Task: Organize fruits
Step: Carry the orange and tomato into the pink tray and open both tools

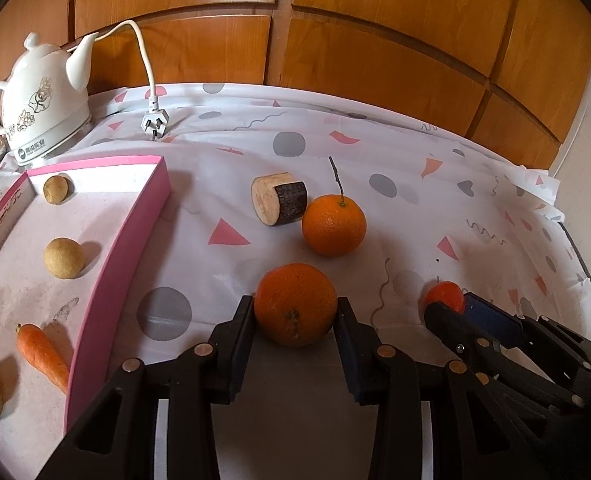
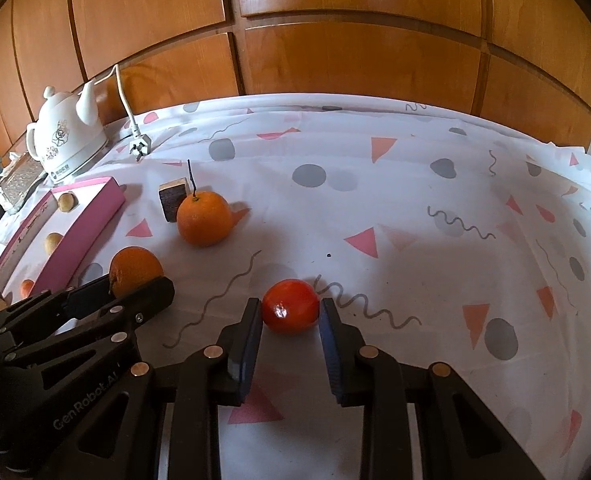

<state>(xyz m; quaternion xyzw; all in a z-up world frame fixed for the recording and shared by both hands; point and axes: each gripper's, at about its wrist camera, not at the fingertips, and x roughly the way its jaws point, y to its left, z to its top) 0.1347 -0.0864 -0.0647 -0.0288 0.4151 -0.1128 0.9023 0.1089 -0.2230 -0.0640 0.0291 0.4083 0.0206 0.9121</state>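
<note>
The left tool [image 1: 295, 312] is closed against a large round orange [image 1: 295, 304], which is pressed on both sides by the black pads and rests on the patterned white tabletop [image 1: 415, 184]. The right tool [image 2: 290, 316] brackets a small glossy red-orange fruit [image 2: 291, 306]; whether the pads grip it cannot be told. A second orange with a dark stem [image 1: 333, 225] is seen at 12 o'clock from the first, touching a cut wooden log piece [image 1: 279, 198]. A pink-rimmed tray [image 1: 135, 232], at 9 o'clock, holds two round tan balls [image 1: 63, 258] and an orange carrot [image 1: 43, 354].
</note>
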